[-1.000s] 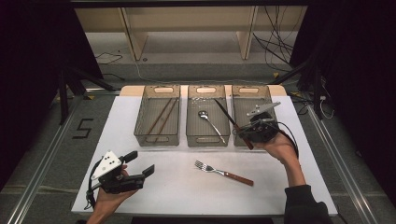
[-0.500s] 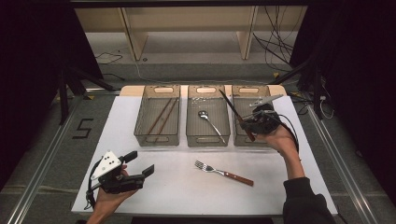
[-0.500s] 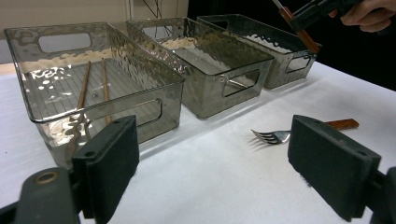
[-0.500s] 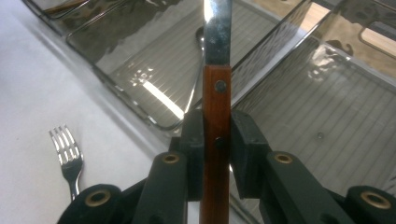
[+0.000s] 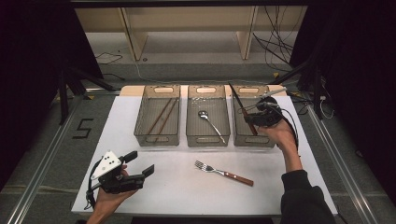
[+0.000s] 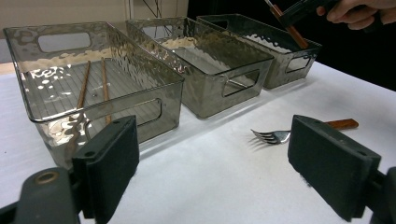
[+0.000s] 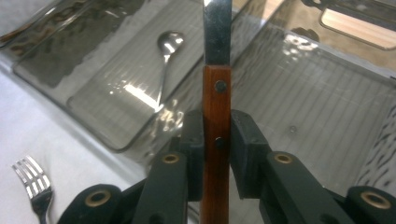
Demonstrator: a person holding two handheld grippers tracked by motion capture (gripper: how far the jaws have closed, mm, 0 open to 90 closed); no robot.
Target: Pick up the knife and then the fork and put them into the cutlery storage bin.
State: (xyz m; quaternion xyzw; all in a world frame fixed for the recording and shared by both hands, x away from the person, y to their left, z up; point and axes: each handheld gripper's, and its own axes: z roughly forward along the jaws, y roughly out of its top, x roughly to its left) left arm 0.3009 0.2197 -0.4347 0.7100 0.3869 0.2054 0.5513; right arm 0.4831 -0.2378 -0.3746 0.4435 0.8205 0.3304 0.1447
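Knife (image 7: 216,93) (wooden handle clamped in right gripper (image 7: 216,154)) has shifted right, over the rightmost bin (image 5: 266,140).

A lab set up for recording: a white worktop (image 5: 154,186) ringed by black curtains (image 5: 32,60), loose cables (image 5: 275,46) on the floor, metal rails (image 5: 42,163), and a taped number (image 5: 84,128).

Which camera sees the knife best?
The right gripper view: the knife stands close up, wooden handle pinched by the right gripper. The high view shows it small above the right bin; the left gripper view catches a bit.
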